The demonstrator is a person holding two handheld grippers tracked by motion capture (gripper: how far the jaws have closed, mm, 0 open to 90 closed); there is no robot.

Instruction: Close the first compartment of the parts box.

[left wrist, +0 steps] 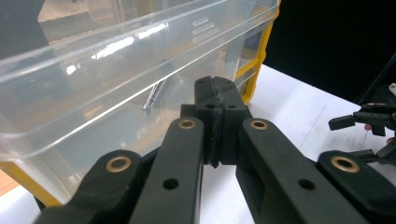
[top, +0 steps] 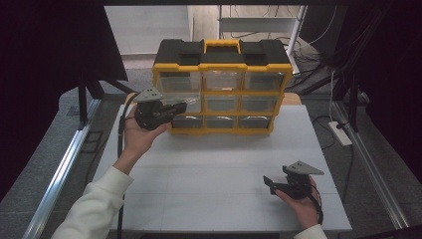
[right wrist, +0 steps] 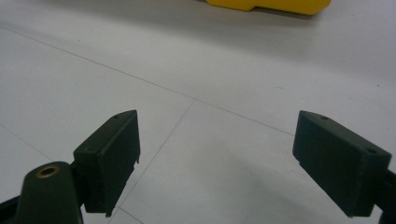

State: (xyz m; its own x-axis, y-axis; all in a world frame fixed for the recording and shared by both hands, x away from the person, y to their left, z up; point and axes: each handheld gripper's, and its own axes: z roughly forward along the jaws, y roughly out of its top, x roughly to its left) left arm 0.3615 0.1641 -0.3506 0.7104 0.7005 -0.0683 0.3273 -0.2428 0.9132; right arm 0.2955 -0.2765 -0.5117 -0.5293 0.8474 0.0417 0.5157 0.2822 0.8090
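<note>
No legible text, label, brand, number or sign appears in any view. The yellow and black drawer organizer [top: 221, 87] carries no readable marking on its frame or lid. The clear drawer [left wrist: 116, 79] shows three short moulded ridges near its rim; these form no characters.

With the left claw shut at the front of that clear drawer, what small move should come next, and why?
Probably a short, straight pull toward the person. The left claw is shut at the front edge of a clear drawer on the left side of the yellow organizer; whether it pinches the lip is unclear. The right claw is open above the white table, apart from the cabinet.
</note>
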